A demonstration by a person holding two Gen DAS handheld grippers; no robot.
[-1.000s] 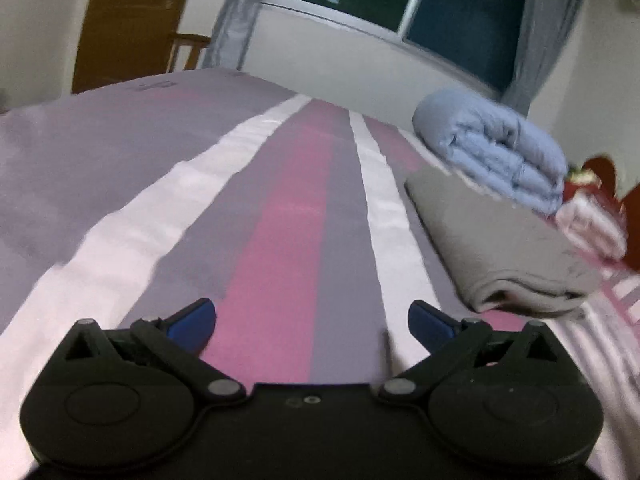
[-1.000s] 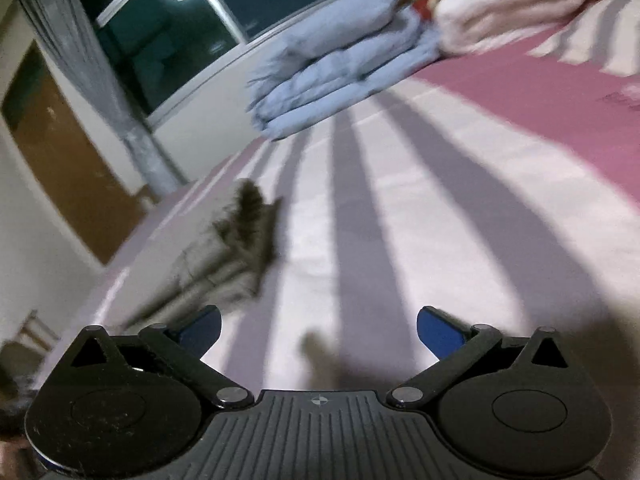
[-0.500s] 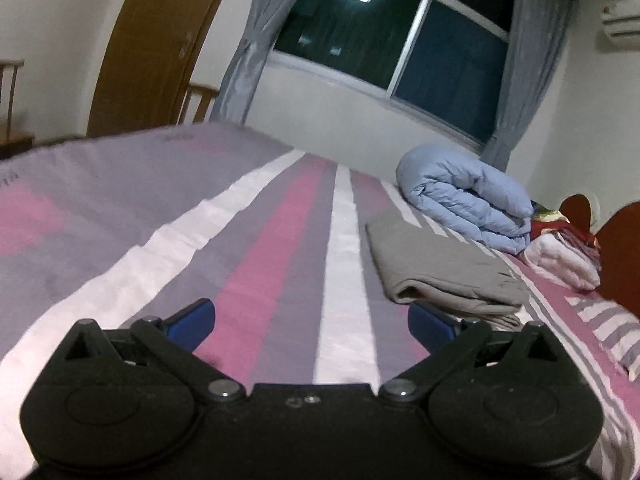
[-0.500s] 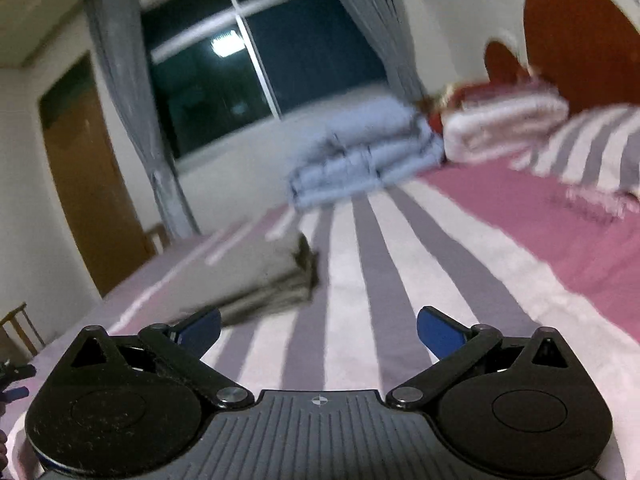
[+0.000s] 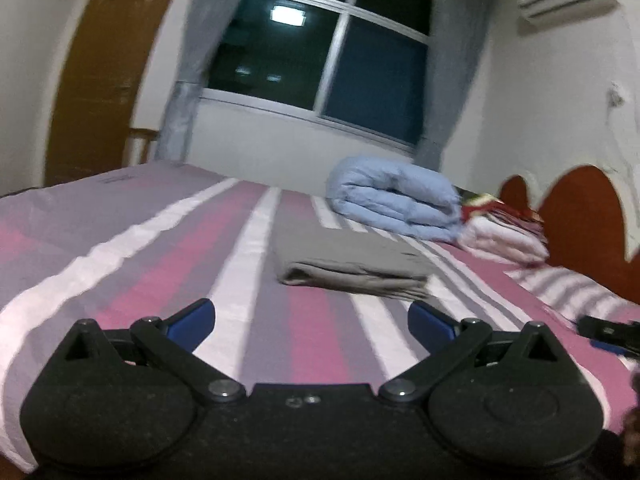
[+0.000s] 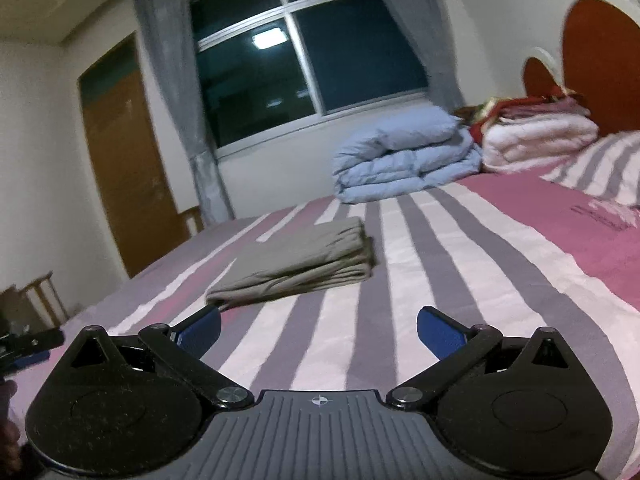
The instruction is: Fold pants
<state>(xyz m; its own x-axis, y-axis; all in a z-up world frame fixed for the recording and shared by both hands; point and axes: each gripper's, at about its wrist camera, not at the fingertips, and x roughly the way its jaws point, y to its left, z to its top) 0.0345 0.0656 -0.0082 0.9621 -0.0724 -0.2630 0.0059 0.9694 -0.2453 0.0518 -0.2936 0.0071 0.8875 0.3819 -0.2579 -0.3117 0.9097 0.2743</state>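
The grey pants lie folded in a flat rectangular stack on the striped bed. They also show in the right wrist view. My left gripper is open and empty, low over the bed, a short way in front of the pants. My right gripper is open and empty, also short of the stack, with its left fingertip near the stack's near corner. Neither gripper touches the pants.
A folded light-blue duvet and a pile of white and red bedding lie behind the pants by the red-brown headboard. The window, curtains and a wooden door are beyond. The other gripper's edge shows at the far right.
Both grippers have pulled back and tilted up from the bed, so the room and window are in view. The pants lie still and folded. Both stay open.
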